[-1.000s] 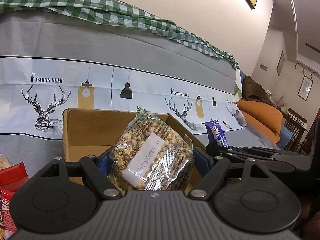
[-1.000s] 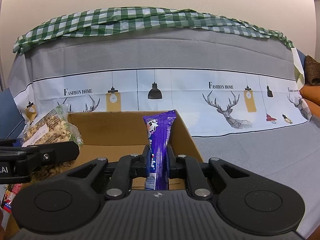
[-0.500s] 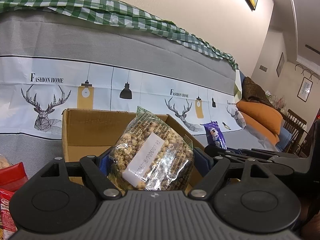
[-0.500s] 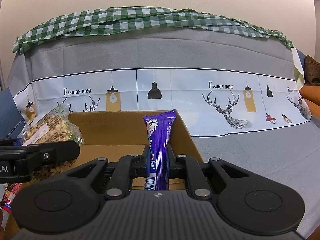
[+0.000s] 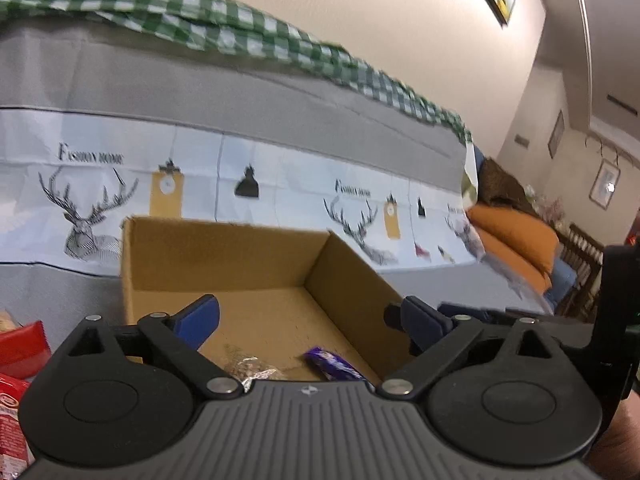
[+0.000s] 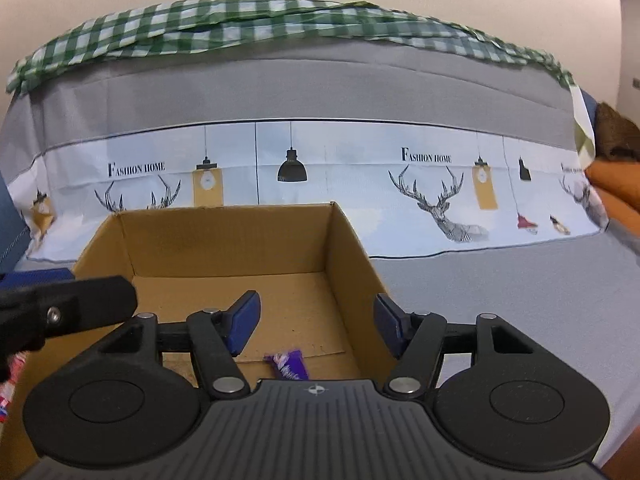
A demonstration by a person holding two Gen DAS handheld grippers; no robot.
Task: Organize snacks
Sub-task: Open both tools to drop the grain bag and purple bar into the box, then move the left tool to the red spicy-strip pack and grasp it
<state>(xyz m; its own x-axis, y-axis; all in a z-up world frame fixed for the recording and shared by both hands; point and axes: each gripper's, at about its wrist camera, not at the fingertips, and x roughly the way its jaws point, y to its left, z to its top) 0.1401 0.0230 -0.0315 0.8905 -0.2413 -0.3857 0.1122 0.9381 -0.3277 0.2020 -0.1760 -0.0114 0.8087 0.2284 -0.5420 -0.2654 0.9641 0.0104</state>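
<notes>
Snacks: two of them down on the floor of the open cardboard box [image 6: 224, 240], the rest outside it. Behind everything, a grey cover [image 6: 320, 88] printed with deer and lamps, draped over something large, topped by a green checked cloth [image 6: 280, 12]; same grey fabric spreading to the right of the box. Orange cushions [image 5: 516, 236] far right in the left wrist view, framed pictures on the wall beyond. Box standing upright on the grey surface, top open, brown walls bare. Left tongs [image 5: 308, 320] hovering over the box's near edge, blue pads spreading apart, nothing between them. Right tongs [image 6: 316, 326] likewise over the box, nearer its right wall, jaws opening, nothing pinched between the pads. Part of the left tongs' black arm crossing the left edge of the right wrist view, just beside the box's left wall. Clear bag of small pale puffs [image 5: 248, 366] lying on the box floor, mostly hidden behind the left tongs' body. Purple wrapped bar [image 6: 288, 366] lying flat on the box floor to the right of the bag, close to the right wall, its near end hidden by the tongs. Red snack packets [image 5: 16, 364] outside the box at the far left, only partly in view.
</notes>
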